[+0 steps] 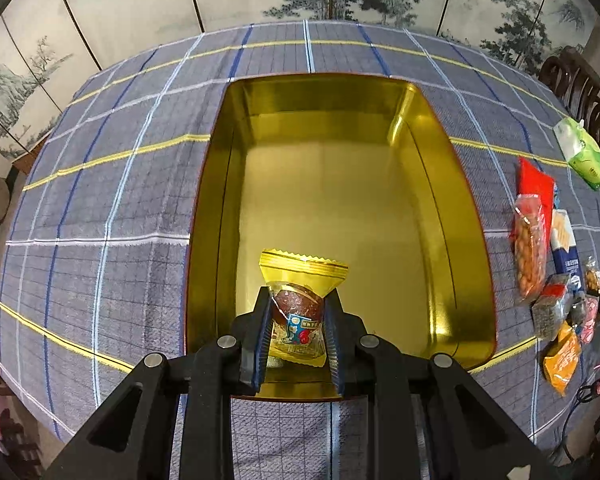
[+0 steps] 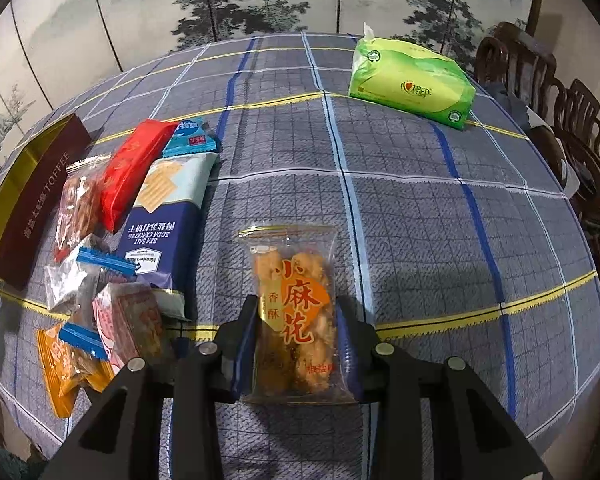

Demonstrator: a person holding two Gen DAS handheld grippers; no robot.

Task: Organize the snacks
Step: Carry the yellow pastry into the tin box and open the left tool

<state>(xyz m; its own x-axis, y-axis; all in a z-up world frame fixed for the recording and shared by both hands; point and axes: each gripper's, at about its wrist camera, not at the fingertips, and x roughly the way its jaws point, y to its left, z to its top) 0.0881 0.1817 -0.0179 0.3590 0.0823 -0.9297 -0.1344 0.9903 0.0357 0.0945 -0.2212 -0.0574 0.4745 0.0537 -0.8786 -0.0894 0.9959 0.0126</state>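
My left gripper (image 1: 298, 304) is shut on a small gold-edged packet with a dark round sweet (image 1: 300, 300), held over the near end of the gold-lined tin (image 1: 440, 200), whose floor is bare. My right gripper (image 2: 296, 320) is shut on a clear packet of fried dough twists (image 2: 294, 308), held above the checked tablecloth (image 2: 420, 208). A heap of snacks lies to its left: a blue soda cracker pack (image 2: 164, 220), a red packet (image 2: 134, 168), a peanut bag (image 2: 78, 204), a pink packet (image 2: 128, 320) and an orange one (image 2: 60, 368). The tin's brown outer wall (image 2: 32, 204) shows at far left.
A green tissue pack (image 2: 412, 80) lies at the far right of the table. Dark wooden chairs (image 2: 580, 152) stand along the right edge. A painted folding screen (image 1: 140, 8) runs behind the table. In the left wrist view the snack heap (image 1: 548, 264) lies right of the tin.
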